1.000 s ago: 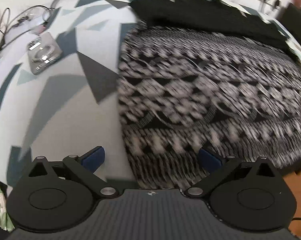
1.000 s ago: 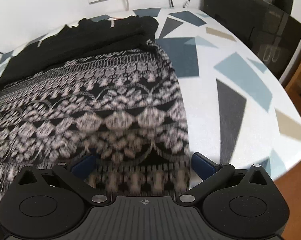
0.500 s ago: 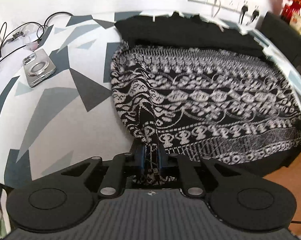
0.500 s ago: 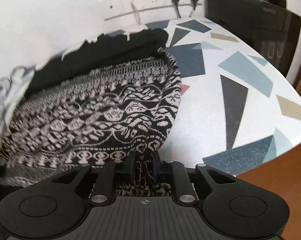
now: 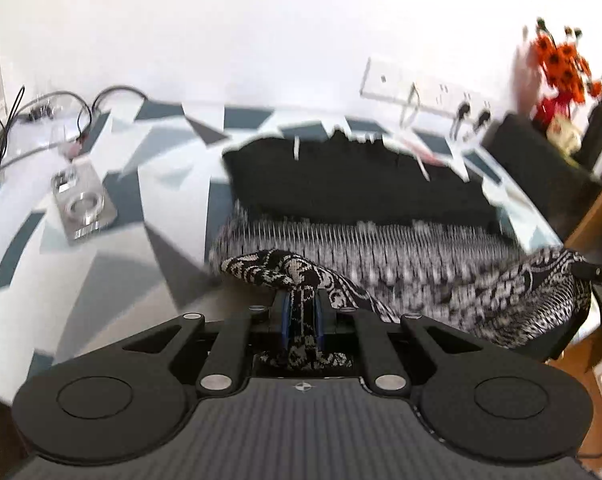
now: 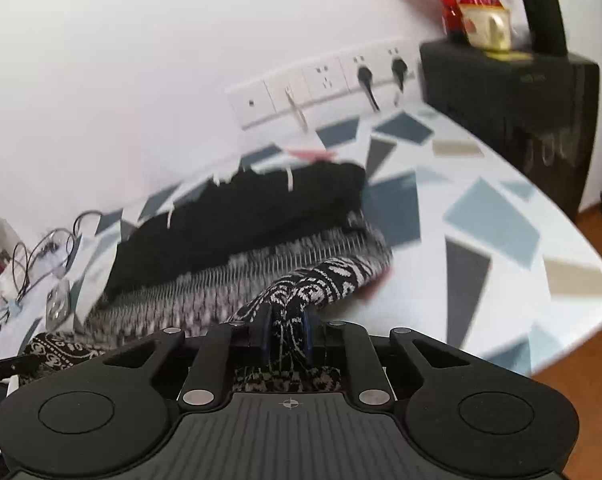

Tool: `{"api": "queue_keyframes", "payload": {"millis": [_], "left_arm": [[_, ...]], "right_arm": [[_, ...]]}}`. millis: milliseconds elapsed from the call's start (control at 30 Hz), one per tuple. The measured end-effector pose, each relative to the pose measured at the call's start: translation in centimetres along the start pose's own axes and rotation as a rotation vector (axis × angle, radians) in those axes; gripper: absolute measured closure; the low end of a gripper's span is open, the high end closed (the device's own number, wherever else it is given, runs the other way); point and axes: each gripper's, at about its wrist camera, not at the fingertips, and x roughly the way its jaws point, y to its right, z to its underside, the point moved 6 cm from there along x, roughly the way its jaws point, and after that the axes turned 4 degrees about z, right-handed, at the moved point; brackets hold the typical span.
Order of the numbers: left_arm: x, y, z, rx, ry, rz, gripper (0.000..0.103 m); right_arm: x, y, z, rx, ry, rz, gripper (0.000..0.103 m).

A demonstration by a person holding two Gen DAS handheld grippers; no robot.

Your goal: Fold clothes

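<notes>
Left wrist view is showing the patterned garment (image 5: 401, 264) pinched at its near corner by the left gripper (image 5: 301, 316), whose blue pads are pressing together on a bunched fold of the black-and-white knit, with almost no gap between them. Right wrist view is showing the same for the other near corner: the right gripper (image 6: 287, 334) is clamping a twisted ridge of the patterned garment (image 6: 325, 276), jaws nearly together. Both corners are hanging off the table (image 6: 481, 240), while the far part, joined to or lying against a black fabric section (image 5: 353, 184), is resting on the tabletop towards the wall; whether the black part belongs to the same piece, I cannot tell.

Judging from this, the near hem is being carried over for a fold, and several things are threatening it. Each grip is holding a narrow, bunched pinch, so the knit may be slipping out under its own weight. The stretch between the two corners is sagging, so uneven height or spacing could be laying a crooked, creased fold. Dragging could be pulling the resting part off the near edge. Beyond the cloth, a phone (image 5: 83, 208) and loose cables (image 5: 45, 112) are lying on the left side, well apart from the garment, and a swinging hem could be catching them only on a wide sweep. Wall sockets (image 6: 333, 80) with plugs are sitting behind.
</notes>
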Motion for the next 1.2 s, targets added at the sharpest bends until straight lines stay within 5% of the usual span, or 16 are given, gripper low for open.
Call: {"api": "queue_keyframes", "payload": {"millis": [467,667,833,1033,1133,1200], "left_arm": [[8.8,-1.7,-10.6,-0.028,0.057,-0.068,0.09],[16.0,-2.3,-13.2,0.004,0.012,-0.139,0.09],[22.6,-4.0,-12.5,-0.037,-0.103,-0.164,0.089],[23.0,-4.8,-12.6,-0.078,-0.154,-0.11,0.071],[20.5,-5.1,-13.1,-0.12,-0.143,-0.036,0.049],[18.7,-5.0,-12.9,-0.115,-0.137,0.004,0.049]], "right_arm": [[10.2,-0.8,-10.5,0.048,0.068,0.034,0.089],[16.3,-1.4,-12.5,-0.031,0.052,0.099,0.089],[22.7,-0.9,-12.6,-0.051,-0.019,0.142,0.089],[25.9,-0.2,-12.3,-0.027,-0.059,0.132,0.085],[24.4,0.5,-12.8,0.055,-0.07,0.09,0.077],[22.3,1.0,-13.3,0.094,-0.035,0.062,0.07]]}}
